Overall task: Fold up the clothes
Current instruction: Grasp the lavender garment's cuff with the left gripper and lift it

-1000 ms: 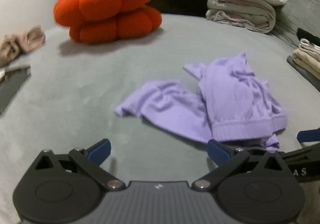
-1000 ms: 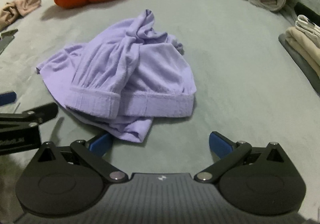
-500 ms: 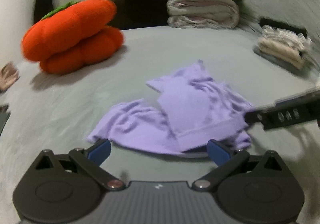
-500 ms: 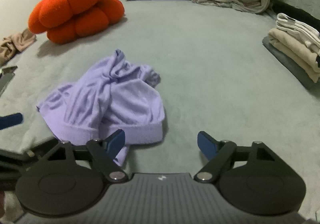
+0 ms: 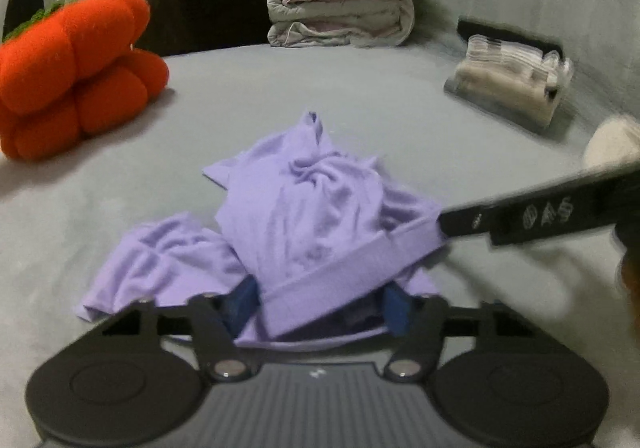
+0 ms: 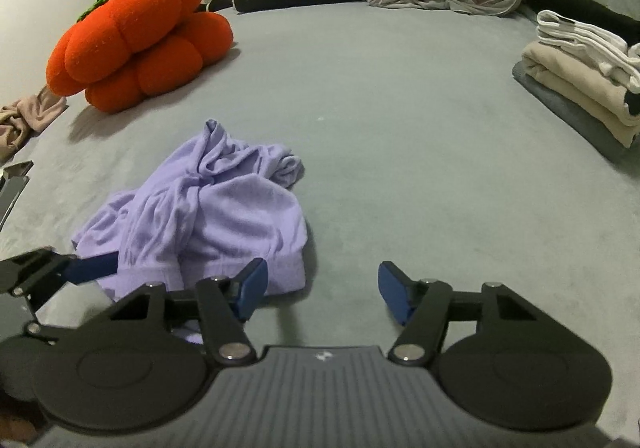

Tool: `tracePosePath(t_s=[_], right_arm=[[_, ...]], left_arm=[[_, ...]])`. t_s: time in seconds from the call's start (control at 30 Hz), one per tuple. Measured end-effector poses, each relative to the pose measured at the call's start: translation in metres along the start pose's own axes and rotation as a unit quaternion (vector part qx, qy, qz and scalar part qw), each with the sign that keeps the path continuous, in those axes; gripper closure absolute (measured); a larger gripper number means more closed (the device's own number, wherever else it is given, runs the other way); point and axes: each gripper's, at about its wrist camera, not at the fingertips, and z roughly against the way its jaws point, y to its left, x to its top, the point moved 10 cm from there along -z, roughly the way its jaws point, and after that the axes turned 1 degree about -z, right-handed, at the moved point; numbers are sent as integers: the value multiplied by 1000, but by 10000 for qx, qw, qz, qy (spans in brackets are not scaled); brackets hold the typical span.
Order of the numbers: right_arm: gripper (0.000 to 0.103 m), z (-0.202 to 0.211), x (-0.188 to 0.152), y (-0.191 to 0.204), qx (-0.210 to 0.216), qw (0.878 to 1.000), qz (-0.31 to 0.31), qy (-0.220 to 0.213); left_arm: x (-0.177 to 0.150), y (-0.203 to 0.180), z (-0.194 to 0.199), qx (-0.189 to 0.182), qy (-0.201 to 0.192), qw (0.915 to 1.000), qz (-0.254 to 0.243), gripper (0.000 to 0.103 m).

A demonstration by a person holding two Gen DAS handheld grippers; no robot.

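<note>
Both my claws are closing: the left gripper [image 5: 320,302] straddles the purple garment's [image 5: 304,216] ribbed hem, the right gripper [image 6: 322,288] holds nothing, over bare grey bed [image 6: 400,136].

Both grippers share one build: the left gripper [image 5: 320,306] and the right gripper [image 6: 322,290] each have a dark ribbed housing behind the fingers, flanked by two round black discs. Black linkage bars with silver screws run forward to blue fingertip pads [image 6: 390,288]. A small pale logo sits centred on each housing, just behind the fingers.
</note>
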Motion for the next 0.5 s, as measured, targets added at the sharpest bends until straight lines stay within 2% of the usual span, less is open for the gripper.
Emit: tracePosePath(t_s=[0.03,0.07,0.17,0.2,0.27,0.37,0.47,0.5], right_arm=[[38,0,-1,0,22,10000,-14,20],[38,-1,-1,0,44,10000,-39,39],[38,0,-2,1,130,9998,-128,82],[38,0,-2,1,156,9997,-134,88],[38,1,-4,3,179,9997,-128,113],[38,-1,-8,5,218,9994,-171,213],[37,-2,-10,3,214,9991,-242,271],[37,-2,-9,2,202,9991,-256,271]], left_arm=[[3,2,4,-35,-87,9999,47,73],[6,3,8,-69,-174,9998,94,79],[16,9,20,-173,-435,9986,234,91],[17,13,20,-92,-476,9985,274,97],[15,23,19,29,-461,9978,467,97],[15,31,17,-92,-426,9954,857,97],[16,28,20,-165,-406,9954,851,96],[14,27,19,-125,-364,9959,825,92]])
